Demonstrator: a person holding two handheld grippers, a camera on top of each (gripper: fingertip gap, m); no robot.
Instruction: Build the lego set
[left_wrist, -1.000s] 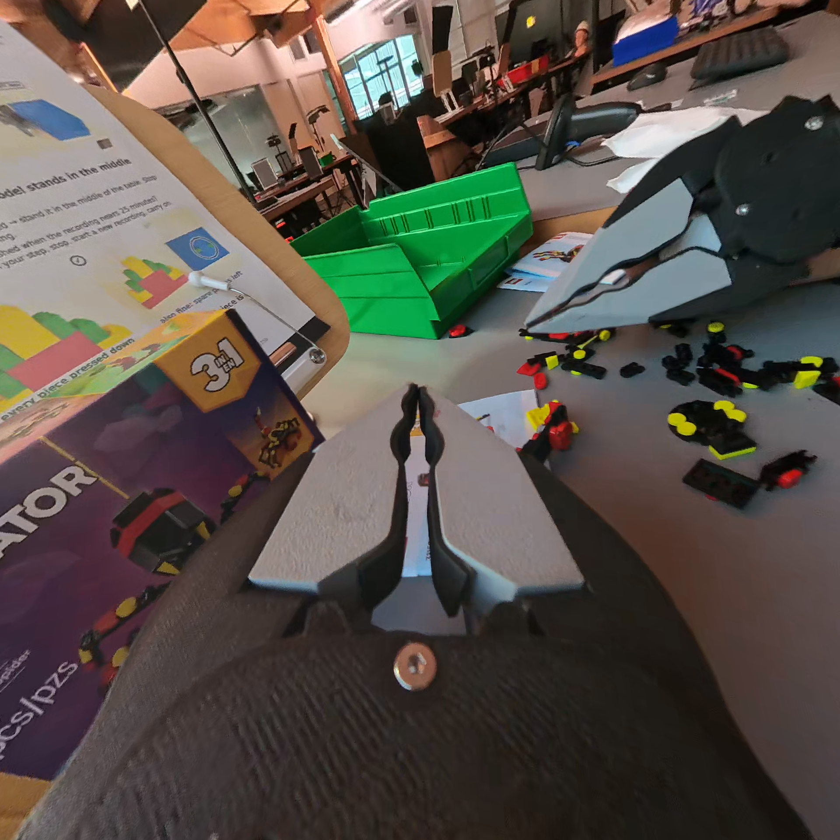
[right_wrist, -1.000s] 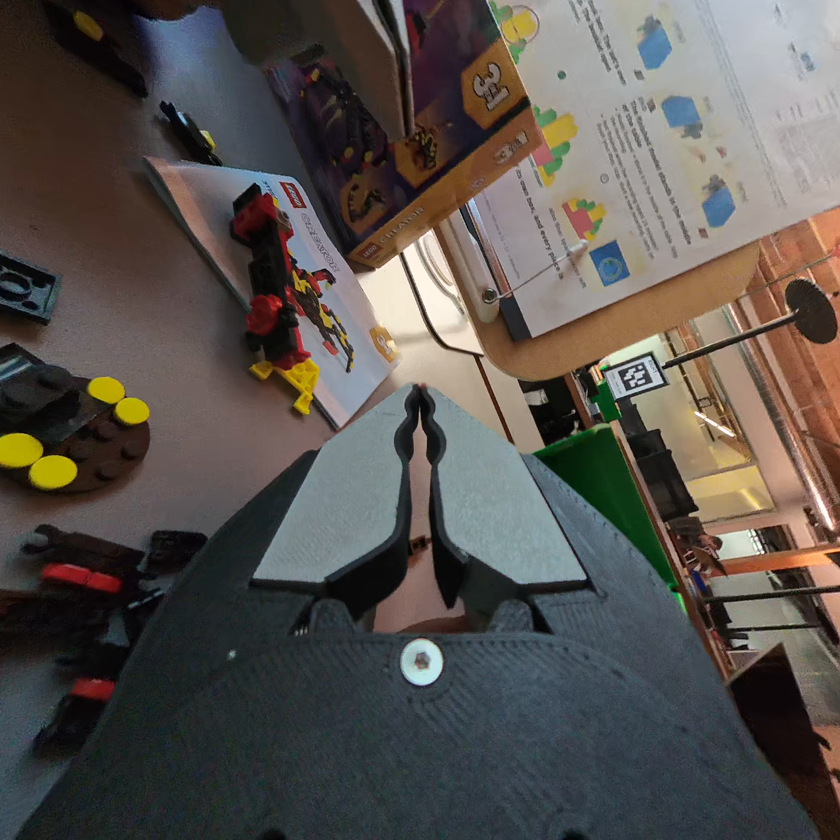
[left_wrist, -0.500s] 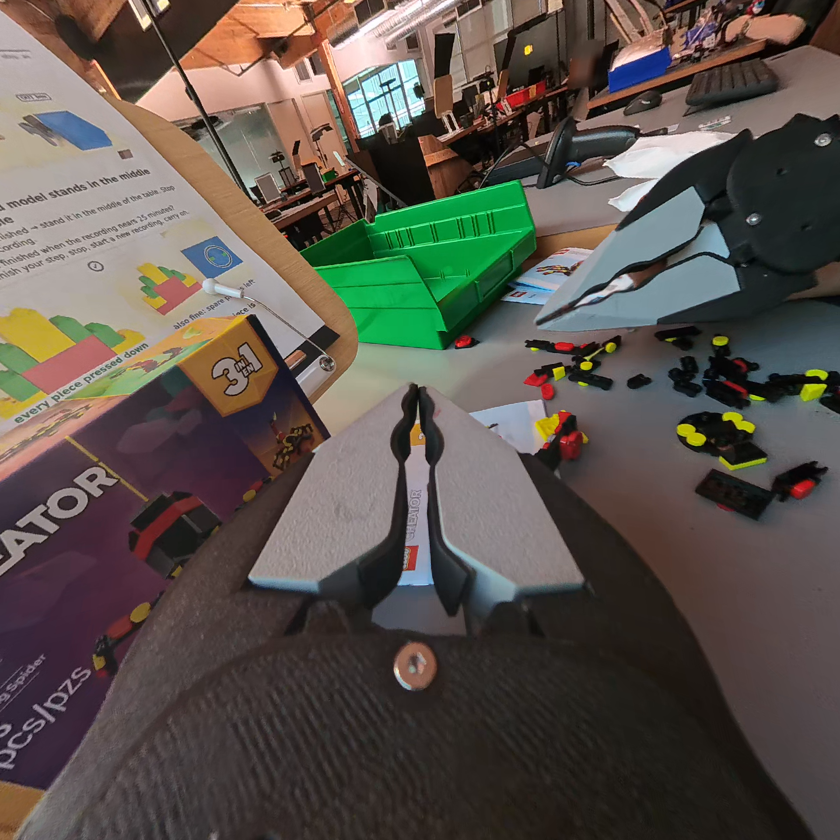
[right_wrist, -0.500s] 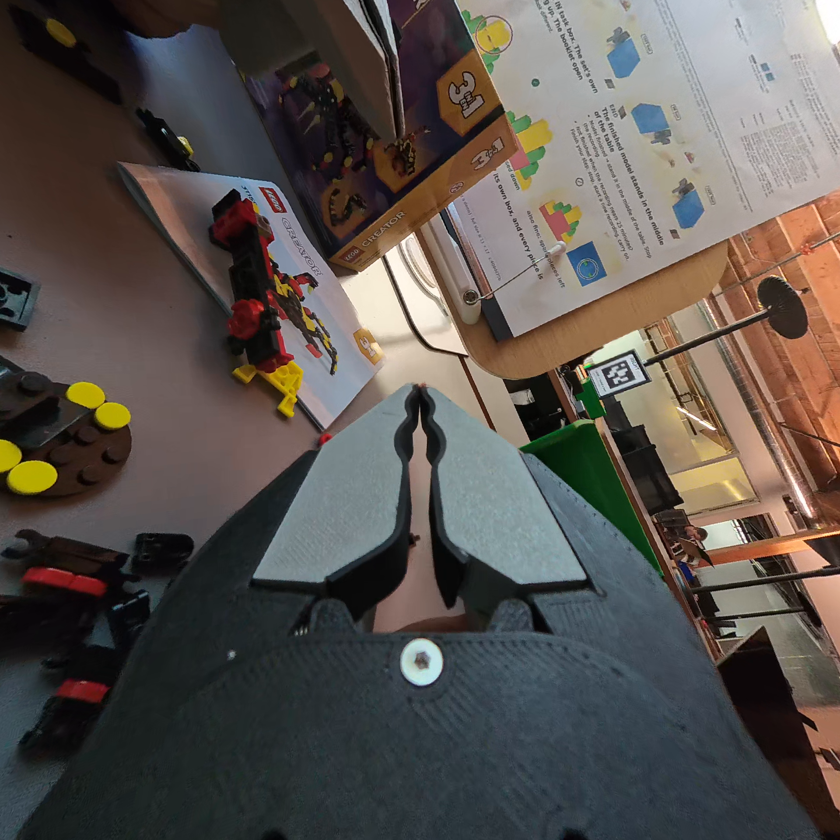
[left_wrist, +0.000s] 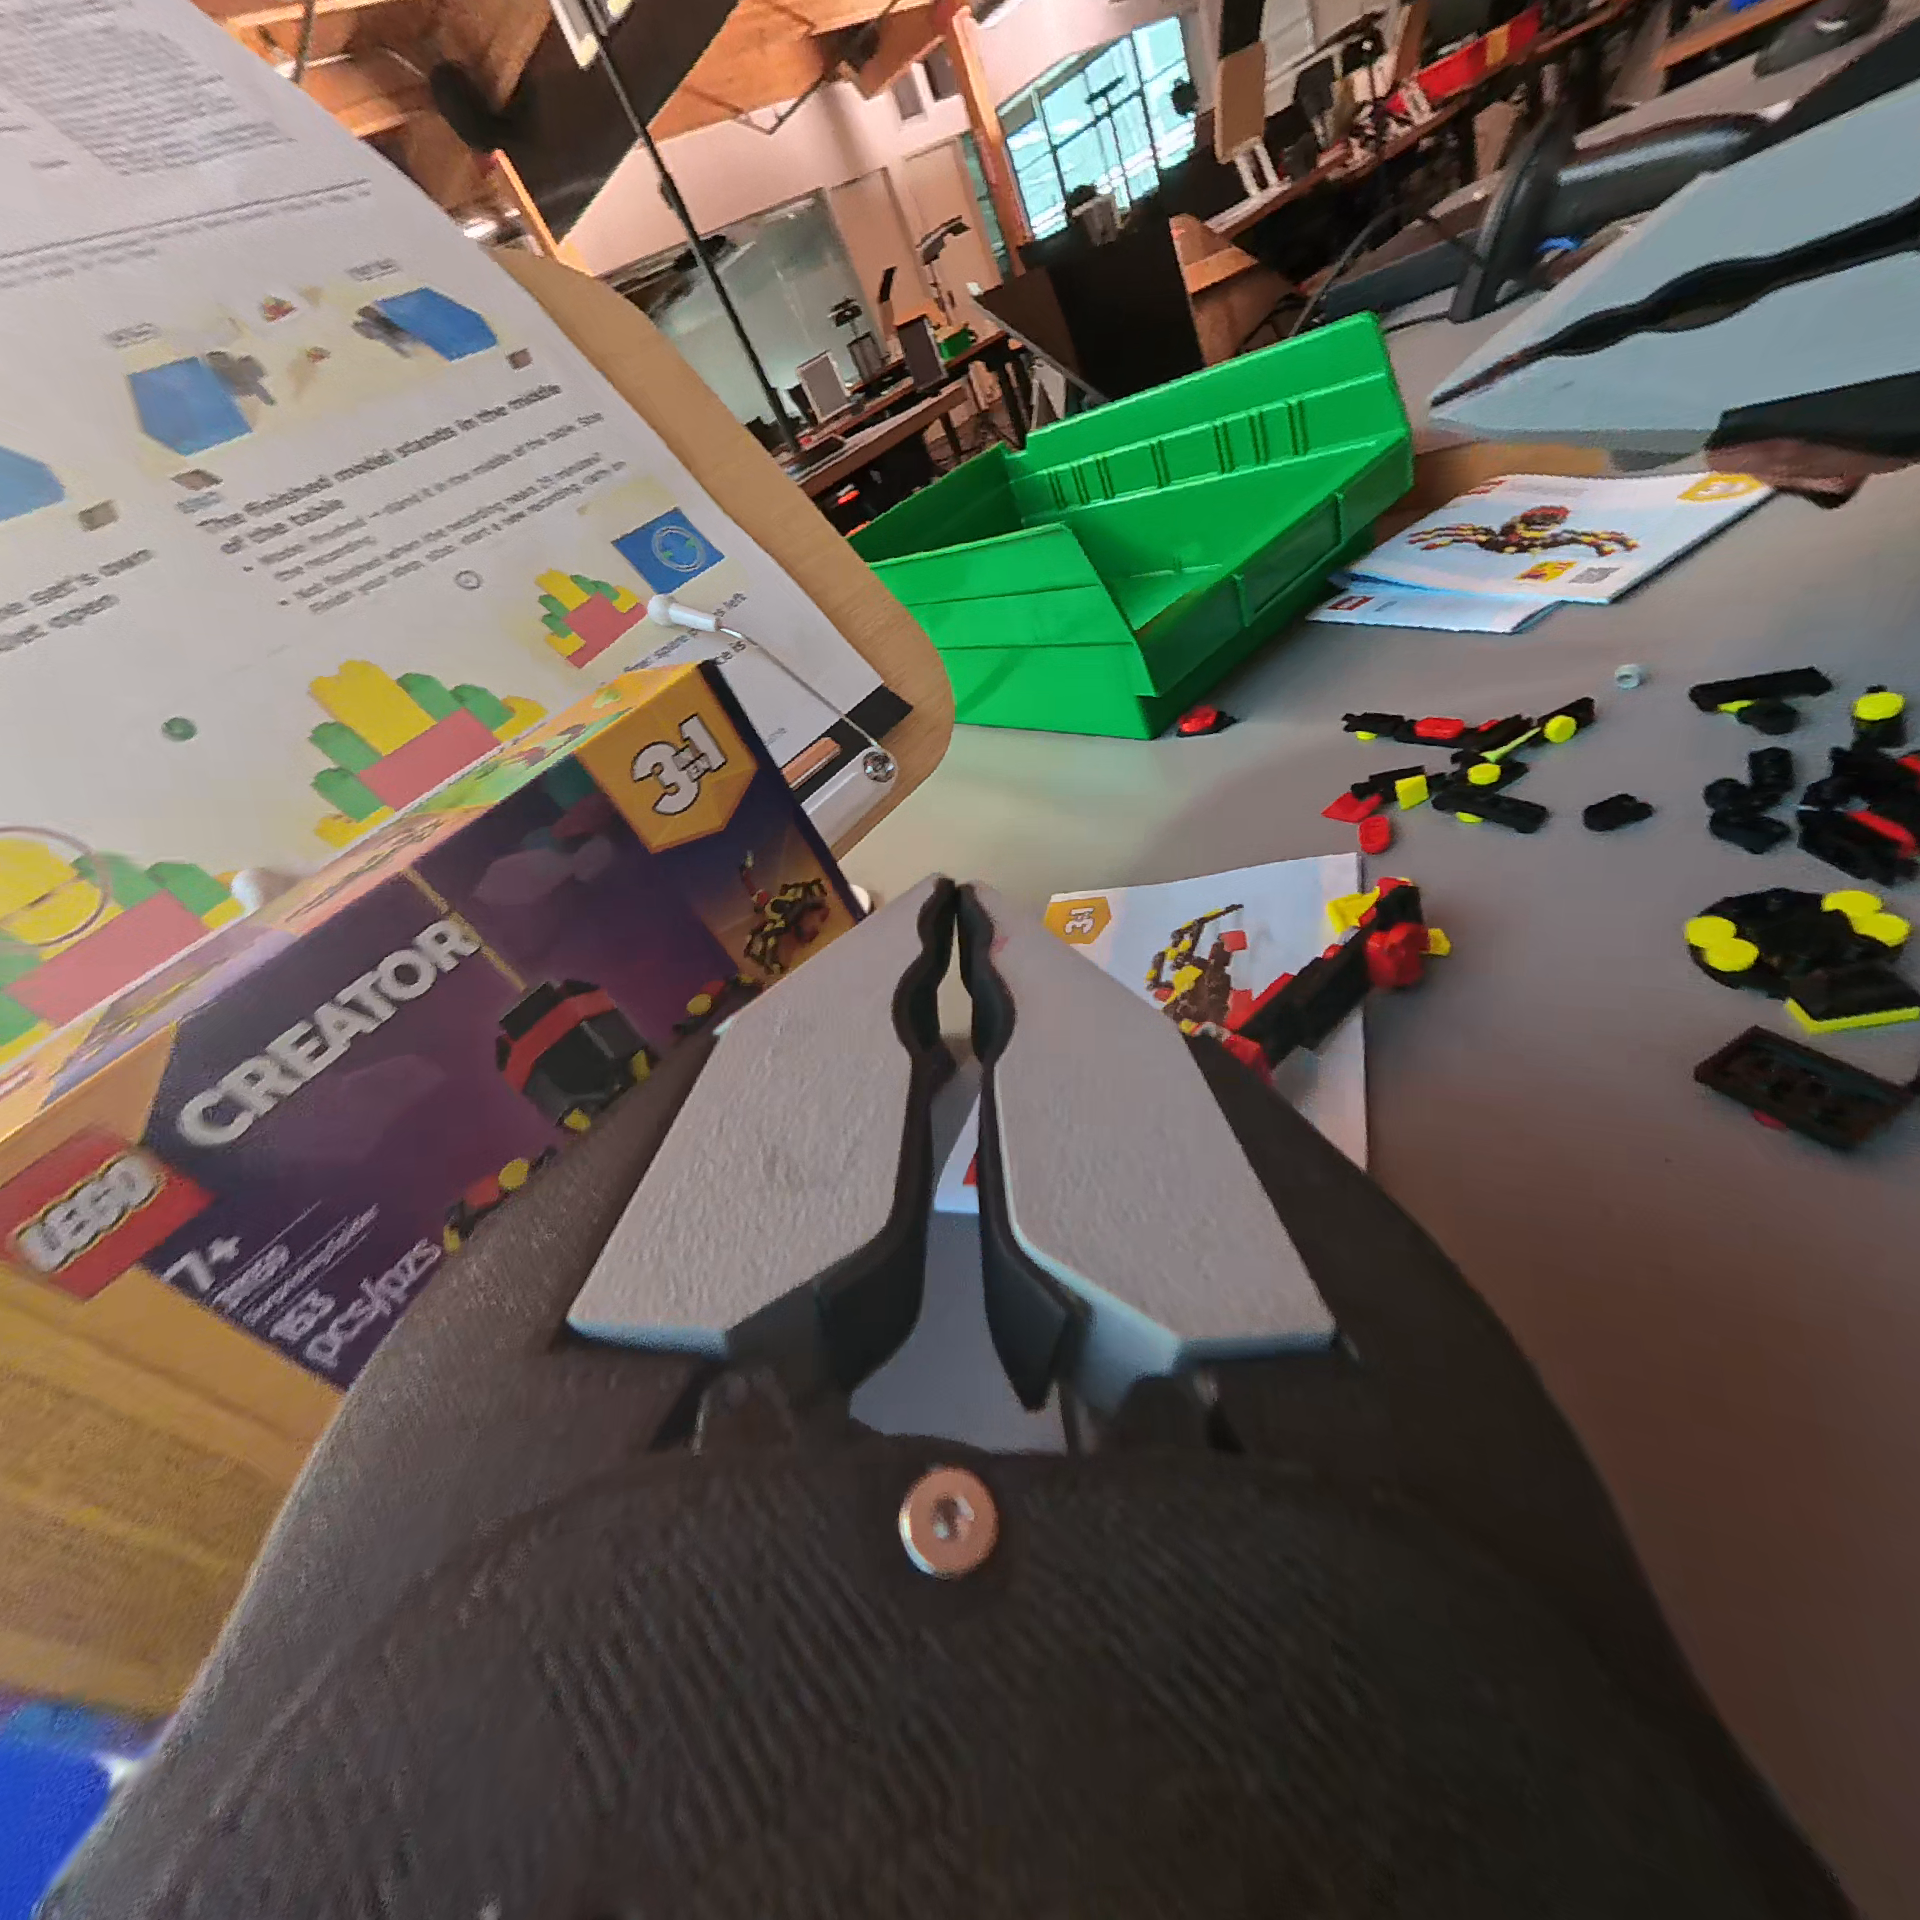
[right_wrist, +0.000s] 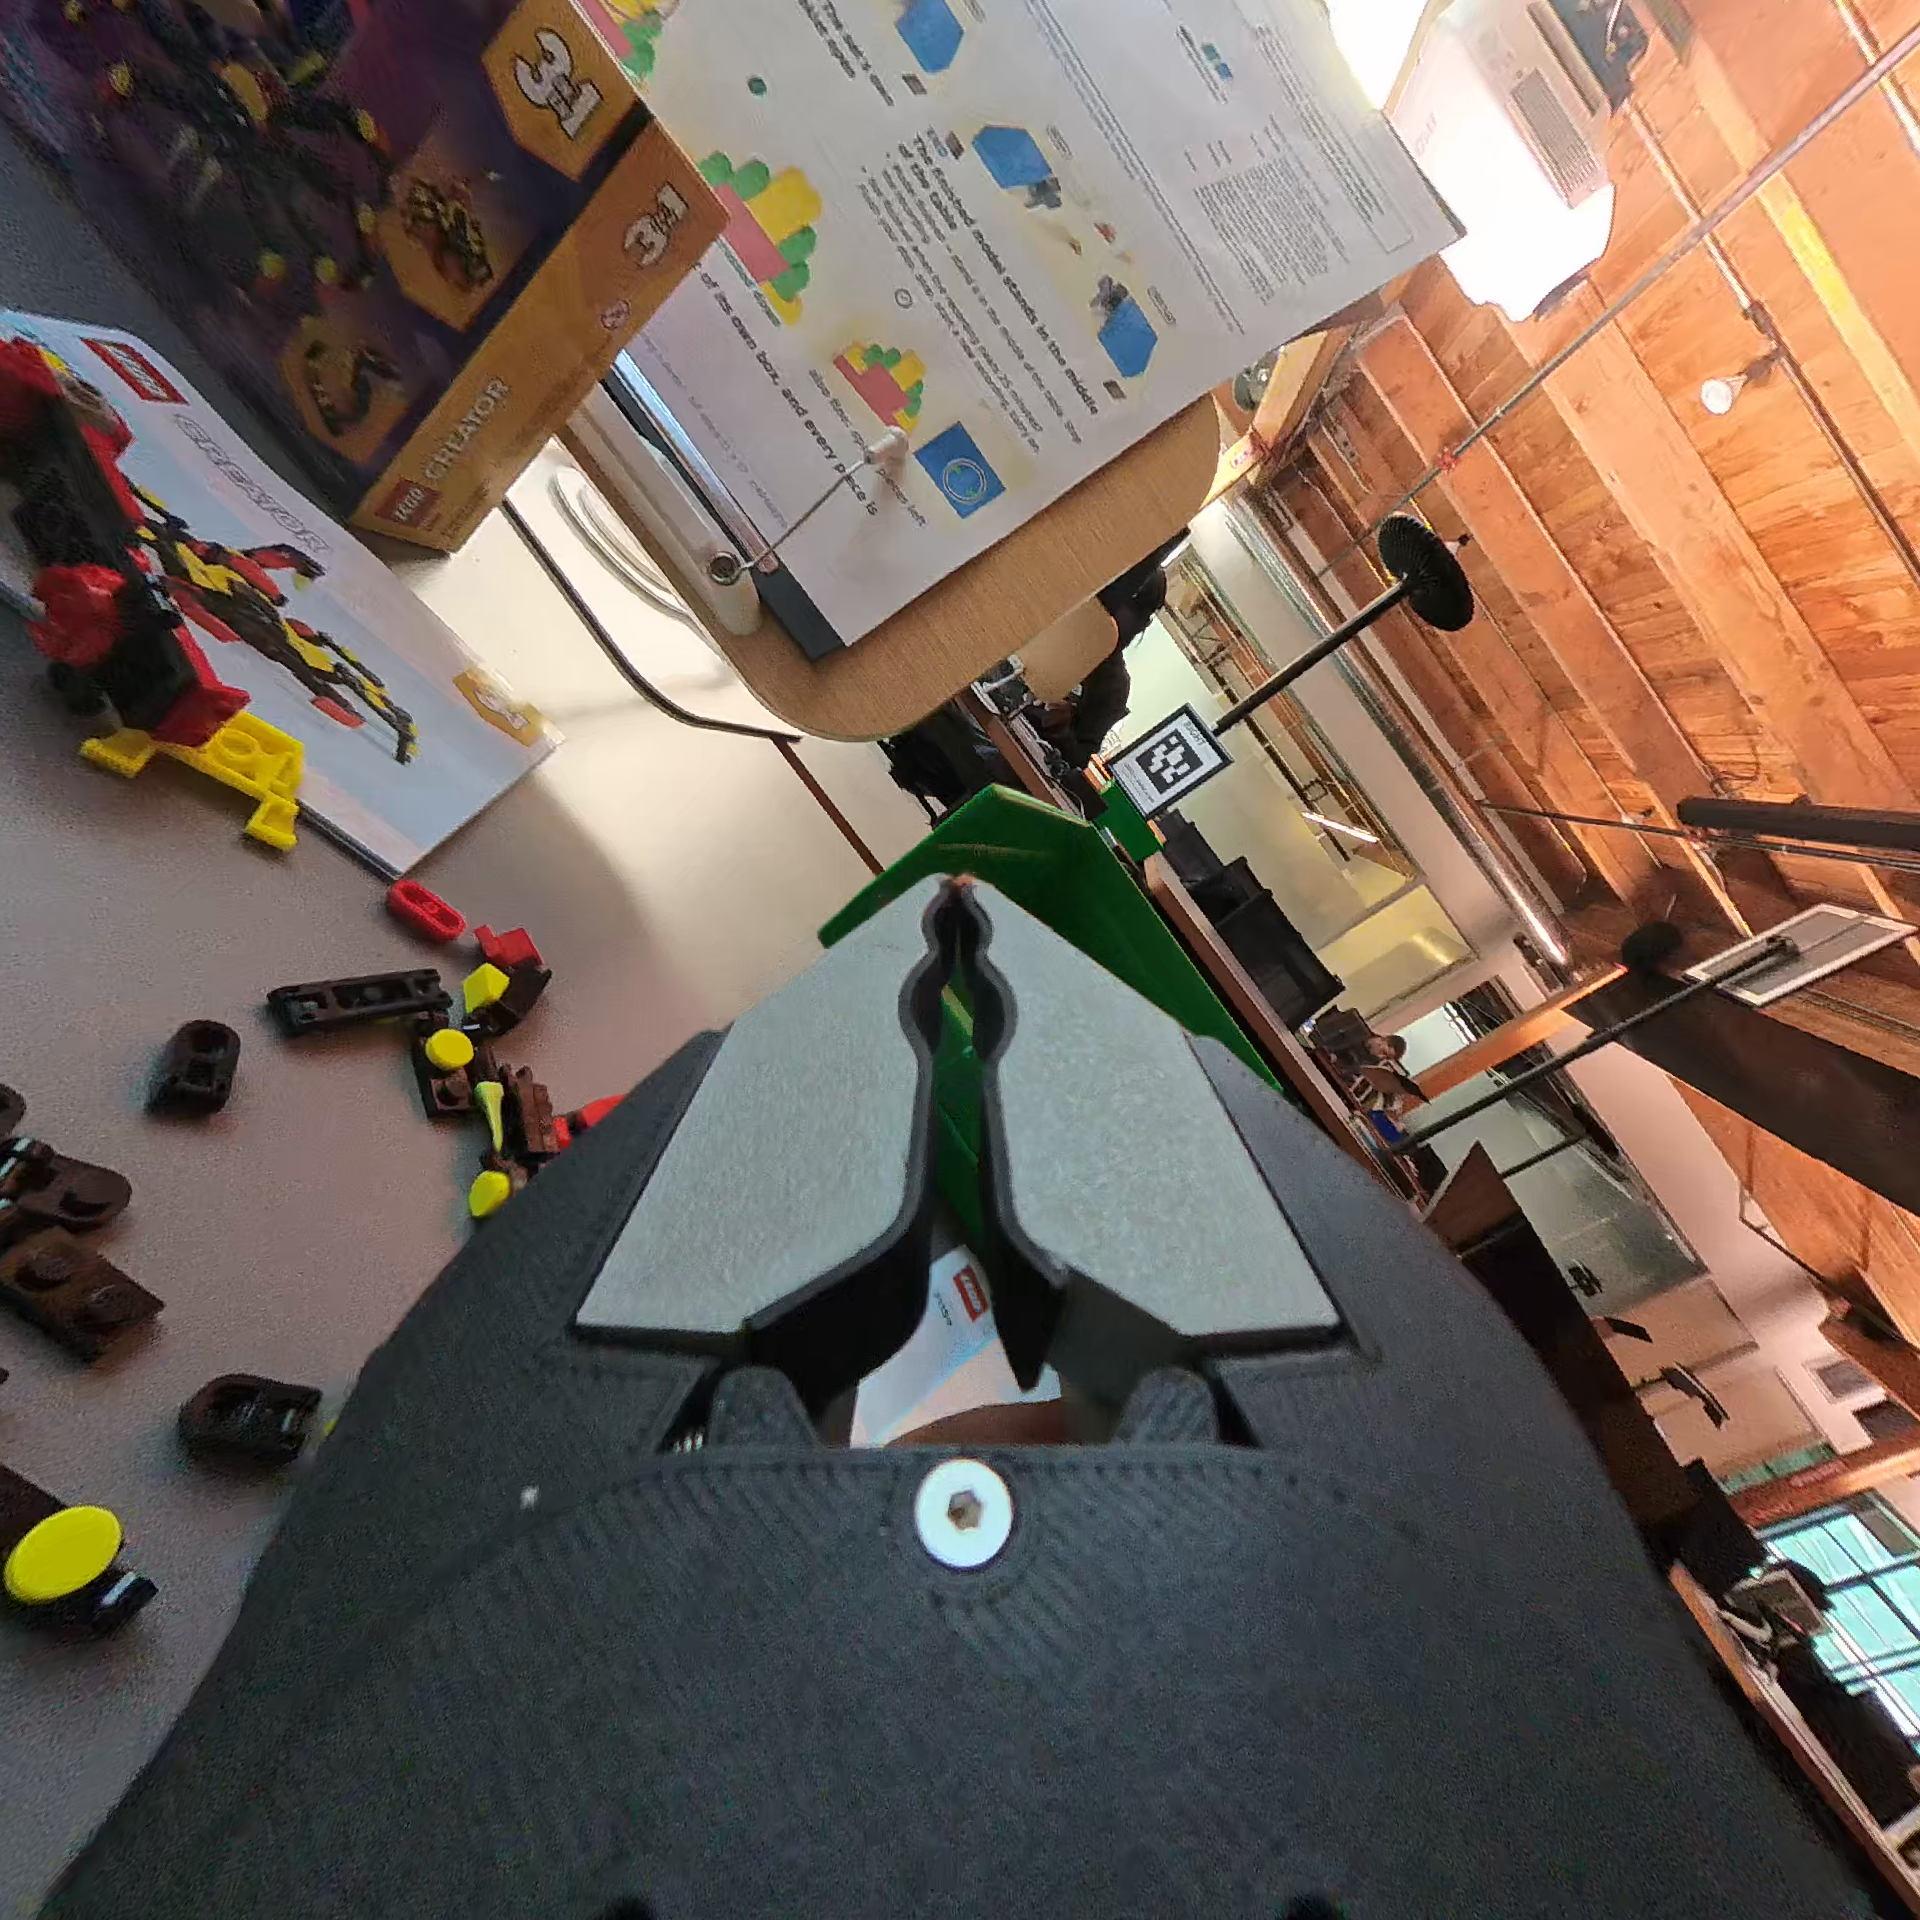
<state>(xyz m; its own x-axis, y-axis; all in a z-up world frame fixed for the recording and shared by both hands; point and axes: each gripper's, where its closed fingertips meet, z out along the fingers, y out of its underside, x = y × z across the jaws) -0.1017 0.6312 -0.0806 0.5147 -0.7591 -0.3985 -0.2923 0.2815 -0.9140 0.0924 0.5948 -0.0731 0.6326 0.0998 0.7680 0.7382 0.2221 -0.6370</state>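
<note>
Left gripper (left_wrist: 957, 902): jaws together at the tips, nothing between them. Held above grey table (left_wrist: 1558, 1299), aimed between set box (left_wrist: 416, 987) and an instruction booklet (left_wrist: 1236, 966).

Partly built model (left_wrist: 1351, 977), black, red and yellow, lying on that booklet, just right of and a little beyond the left tips; apart from them, not touched. Same model in right wrist view (right_wrist: 114, 644), far to the upper left of that gripper's tips, well apart.

Right gripper (right_wrist: 958, 896): jaws closed tip to tip; a tiny reddish speck at the very tips, too small to tell whether a piece is pinched. Seen in left wrist view at upper right (left_wrist: 1704, 343), raised over the table, jaws together.

Loose pieces (left_wrist: 1475, 774), black, red, yellow, scattered on table to the right of the left gripper; same scatter left of the right gripper (right_wrist: 457, 1049). Round black plate with yellow studs (left_wrist: 1803, 951) near a flat black plate (left_wrist: 1797, 1086).

Green bin (left_wrist: 1132, 582) behind the pieces; second booklet (left_wrist: 1527, 551) just beside it. Printed sheet on wooden board (left_wrist: 343, 436) standing tilted behind the box.
</note>
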